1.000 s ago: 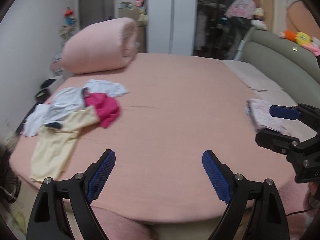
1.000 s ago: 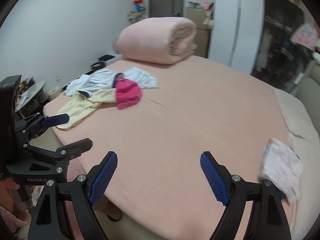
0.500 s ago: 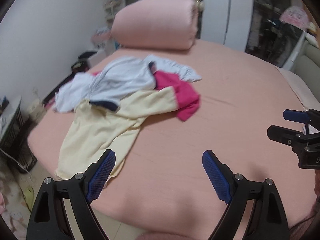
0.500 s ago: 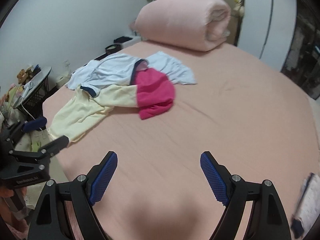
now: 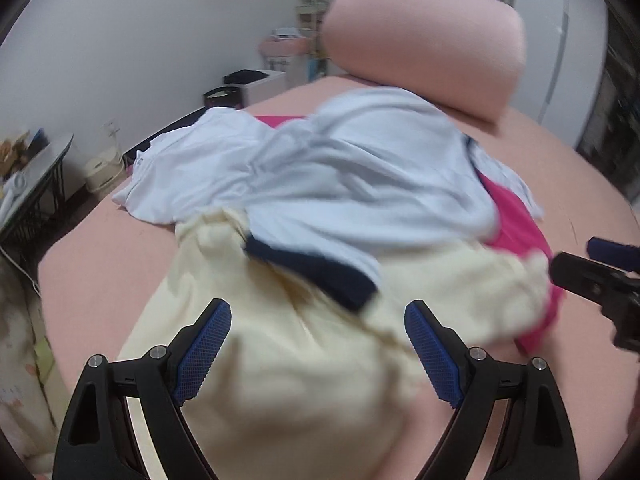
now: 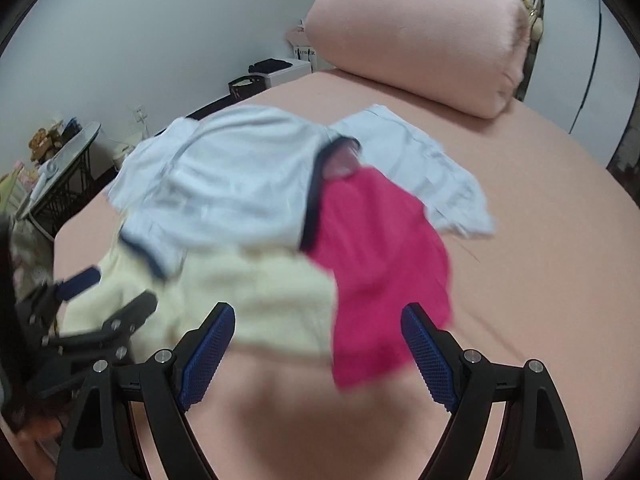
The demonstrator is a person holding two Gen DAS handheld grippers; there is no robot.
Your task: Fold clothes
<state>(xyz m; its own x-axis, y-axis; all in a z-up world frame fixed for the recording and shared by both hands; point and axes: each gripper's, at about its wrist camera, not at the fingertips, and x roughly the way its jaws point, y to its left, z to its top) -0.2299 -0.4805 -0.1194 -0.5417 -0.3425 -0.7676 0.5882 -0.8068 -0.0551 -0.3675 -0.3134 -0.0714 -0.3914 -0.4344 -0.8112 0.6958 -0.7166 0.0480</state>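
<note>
Pink bed, one cream garment, one magenta garment, two pale-blue garments, both tools, left tool and right tool, apart

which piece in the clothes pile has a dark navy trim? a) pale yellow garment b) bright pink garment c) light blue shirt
c, the light blue shirt carries a navy band along its edges, lying over the pale yellow garment and beside the bright pink garment.

A rolled pink quilt sits at the far end of the bed. A small table stands against the white wall.
</note>
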